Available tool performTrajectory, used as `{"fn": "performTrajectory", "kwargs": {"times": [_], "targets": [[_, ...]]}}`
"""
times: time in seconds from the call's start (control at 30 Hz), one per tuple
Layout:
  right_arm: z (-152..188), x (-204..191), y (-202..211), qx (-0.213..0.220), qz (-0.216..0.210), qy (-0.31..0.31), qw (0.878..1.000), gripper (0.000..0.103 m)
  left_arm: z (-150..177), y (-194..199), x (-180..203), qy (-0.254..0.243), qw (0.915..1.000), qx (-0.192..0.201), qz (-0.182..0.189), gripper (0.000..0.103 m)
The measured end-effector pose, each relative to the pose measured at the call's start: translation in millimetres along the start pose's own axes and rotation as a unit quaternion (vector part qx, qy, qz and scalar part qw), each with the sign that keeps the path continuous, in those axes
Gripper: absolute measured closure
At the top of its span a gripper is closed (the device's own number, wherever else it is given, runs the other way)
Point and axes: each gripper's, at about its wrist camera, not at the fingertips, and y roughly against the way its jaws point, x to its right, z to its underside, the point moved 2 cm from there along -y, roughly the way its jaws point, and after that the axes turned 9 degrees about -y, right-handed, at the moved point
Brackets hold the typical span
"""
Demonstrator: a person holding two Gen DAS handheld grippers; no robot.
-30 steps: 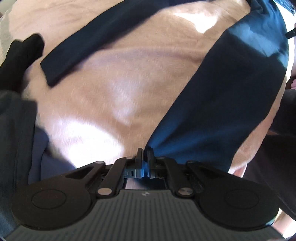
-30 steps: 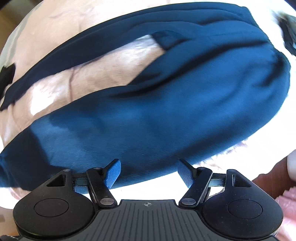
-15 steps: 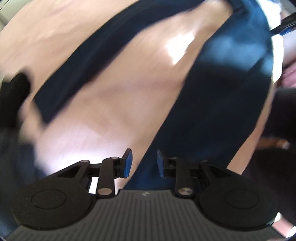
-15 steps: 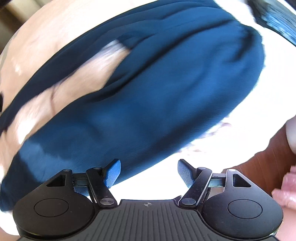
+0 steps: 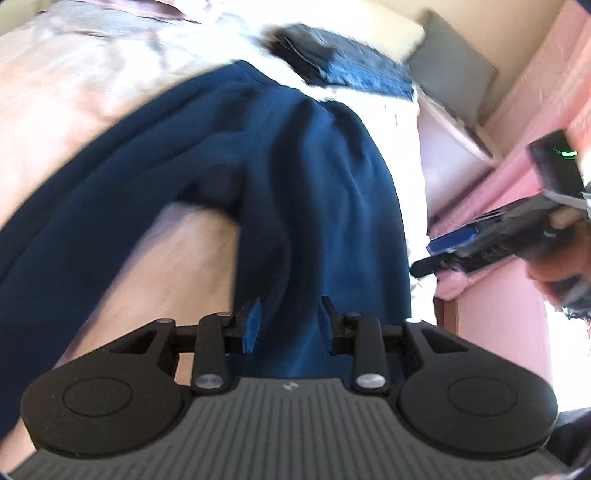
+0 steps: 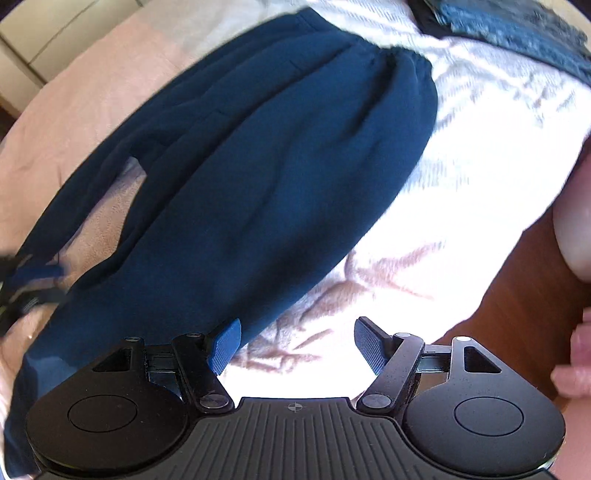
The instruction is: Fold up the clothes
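Navy sweatpants (image 6: 280, 155) are spread out flat on the pink blanket (image 6: 74, 110), waistband end over the bright white patch of it. Left gripper (image 5: 287, 325) hangs just above the pants fabric with its fingers apart, nothing pinched. Right gripper (image 6: 297, 347) sits at the near edge of the pants over the blanket, fingers spread wide, holding nothing. Past the waistband there's a pile of dark clothes (image 6: 517, 29) lying on the blanket too.
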Motion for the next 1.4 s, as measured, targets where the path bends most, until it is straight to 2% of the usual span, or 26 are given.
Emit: {"fn": "performTrajectory", "kwargs": {"times": [0.03,0.1,0.17,0.27,0.33,0.4,0.47,0.53,0.63,0.7,0.8,0.9,1.03,1.23,1.4], "targets": [[0.6,0.4,1.1,0.005,-0.007,0.009,1.000,0.032,3.2,-14.9,-5.9,-0.017,0.9991,-0.029,-0.025,0.072],[3.0,-1.0,-0.7,-0.004,-0.025,0.025,0.999,0.032,18.1,-27.6,-27.0,-0.010,0.9961,-0.070,-0.053,0.068],[4.3,-2.4,-0.7,-0.009,-0.032,0.039,0.999,0.032,29.6,-13.8,-46.6,0.044,0.9958,-0.067,-0.043,0.066],[1.1,-9.5,7.4,0.007,-0.049,0.064,0.997,0.032,41.5,15.3,-54.6,0.053,0.9905,-0.087,-0.091,0.068],[-3.2,-18.3,11.6,0.021,-0.067,0.080,0.994,0.032,48.5,30.1,-56.9,0.069,0.9872,-0.094,-0.109,0.078],[-7.7,-30.9,9.9,0.030,-0.095,0.096,0.990,0.032,51.9,27.6,-55.4,0.071,0.9851,-0.106,-0.115,0.078],[-8.7,-43.7,-1.7,0.021,-0.121,0.109,0.986,0.032,55.3,25.2,-53.9,0.073,0.9828,-0.118,-0.122,0.078],[-4.4,-51.2,-19.4,-0.006,-0.136,0.119,0.983,0.032,58.7,22.7,-52.3,0.074,0.9803,-0.131,-0.128,0.077],[26.2,-49.2,-44.7,-0.090,-0.114,0.158,0.977,0.032,75.9,26.2,-54.5,0.075,0.9760,-0.154,-0.135,0.076],[35.9,-37.1,-40.2,-0.104,-0.105,0.156,0.977,0.032,79.3,39.6,-51.2,0.073,0.9749,-0.155,-0.142,0.078],[36.6,-23.3,-23.3,-0.110,-0.085,0.146,0.980,0.032,84.7,60.2,-37.4,0.062,0.9726,-0.163,-0.153,0.078],[38.0,-18.4,-4.7,-0.089,-0.085,0.130,0.984,0.032,93.3,79.4,-16.7,0.063,0.9726,-0.161,-0.156,0.078],[30.6,-22.4,8.1,-0.067,-0.089,0.125,0.986,0.032,115.0,85.2,8.4,0.089,0.9658,-0.186,-0.157,0.076],[13.6,-48.4,17.4,-0.062,-0.107,0.164,0.979,0.032,149.1,135.5,40.8,0.149,0.9513,-0.190,-0.192,0.073],[13.0,-75.6,13.8,-0.079,-0.105,0.219,0.967,0.032,185.9,185.3,62.4,0.202,0.9317,-0.187,-0.237,0.069]]}}
